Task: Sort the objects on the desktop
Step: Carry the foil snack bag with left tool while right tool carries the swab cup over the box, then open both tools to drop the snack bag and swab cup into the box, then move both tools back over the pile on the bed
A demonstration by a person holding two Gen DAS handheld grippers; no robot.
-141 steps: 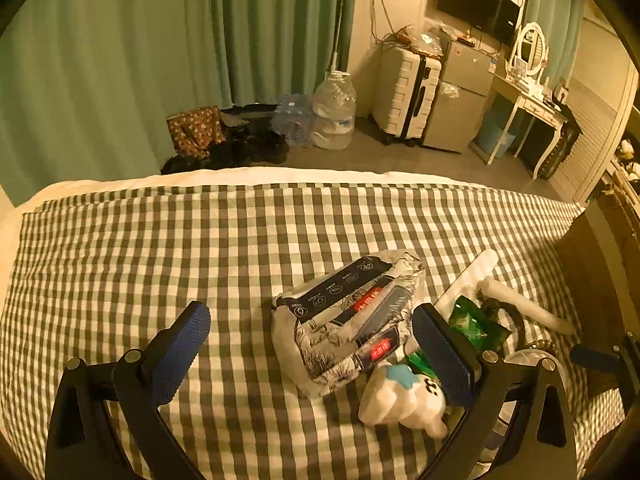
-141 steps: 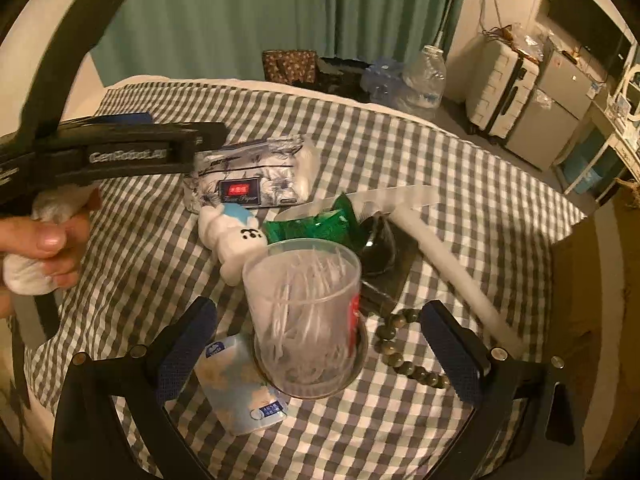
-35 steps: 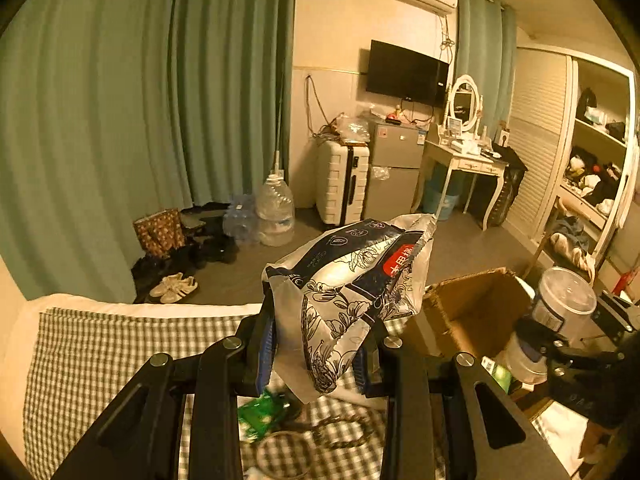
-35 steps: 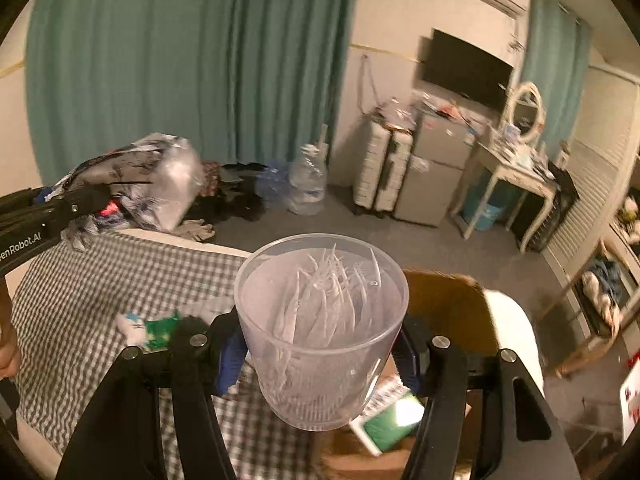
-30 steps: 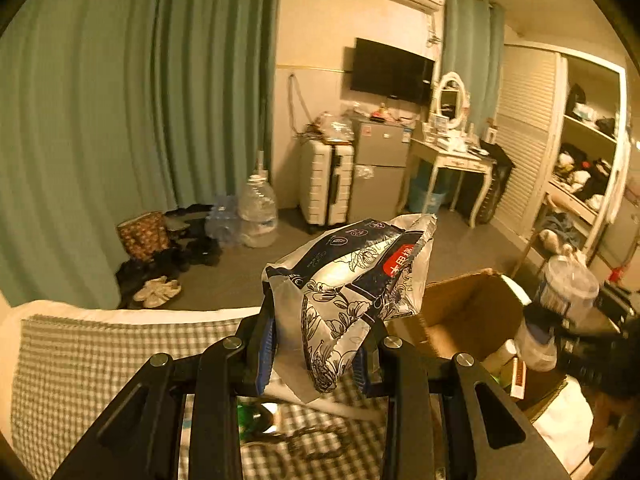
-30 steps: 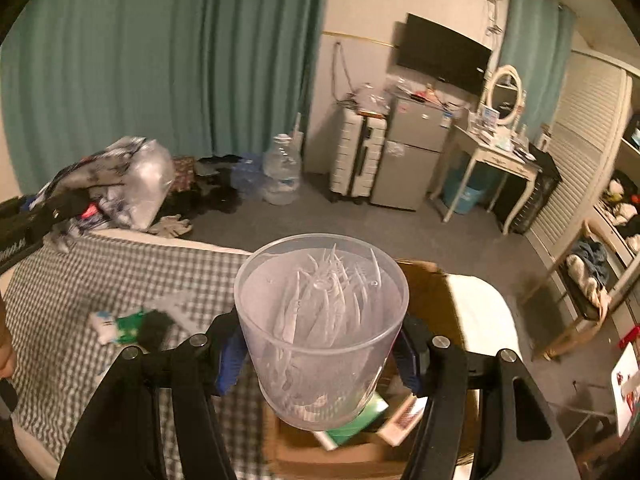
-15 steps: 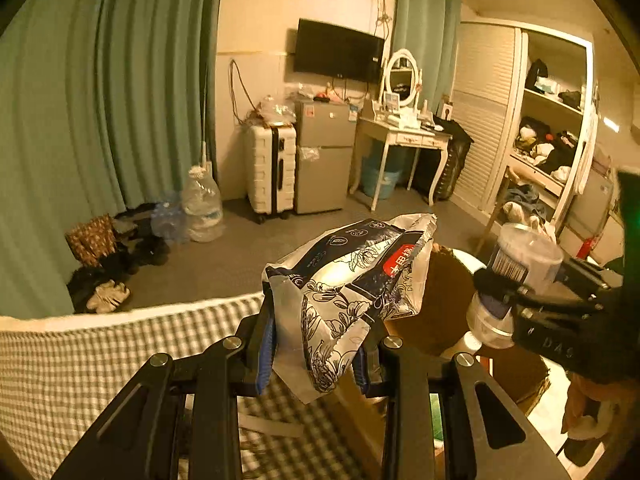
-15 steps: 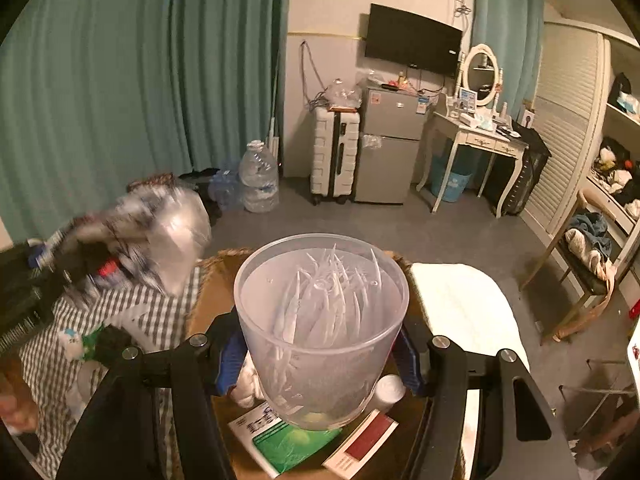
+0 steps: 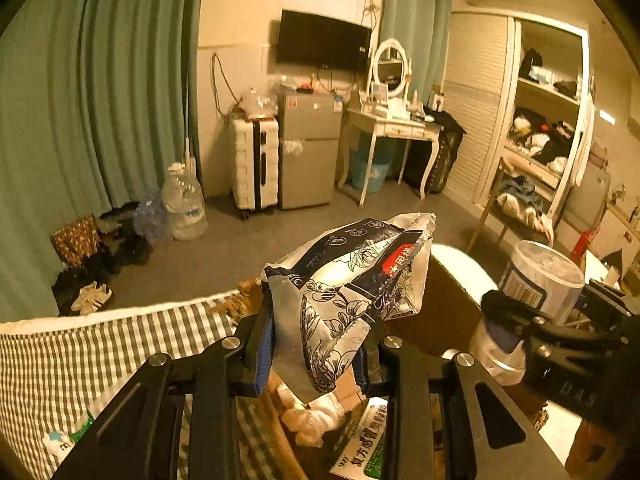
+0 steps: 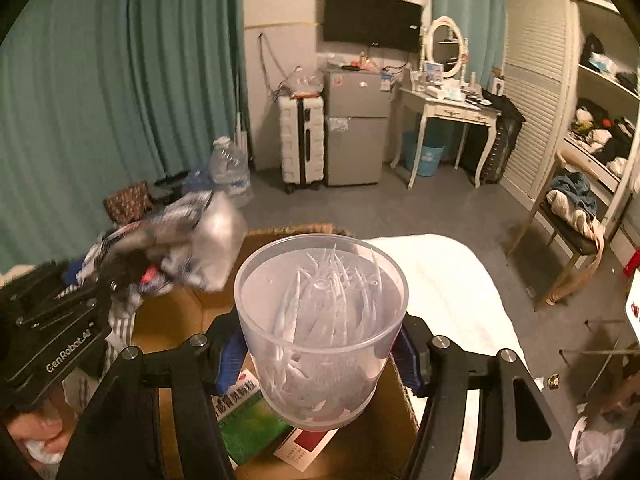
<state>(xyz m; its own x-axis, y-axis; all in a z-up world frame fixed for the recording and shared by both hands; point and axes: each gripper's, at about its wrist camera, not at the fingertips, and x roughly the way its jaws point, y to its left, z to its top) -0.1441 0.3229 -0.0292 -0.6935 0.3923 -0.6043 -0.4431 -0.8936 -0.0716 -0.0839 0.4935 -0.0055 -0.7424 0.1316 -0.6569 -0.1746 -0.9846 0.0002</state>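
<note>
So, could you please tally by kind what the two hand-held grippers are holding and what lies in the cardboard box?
Held packets: 1
Held plastic cups: 1
Green boxes in carton: 1
Red-and-white boxes in carton: 1
Total: 4

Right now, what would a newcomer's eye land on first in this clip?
Two loads held in mid-air: the left gripper clamps a floral-printed packet, and the right gripper grips a clear plastic cup full of thin white pieces. Both hang over an open cardboard box already holding a green medicine box.
</note>
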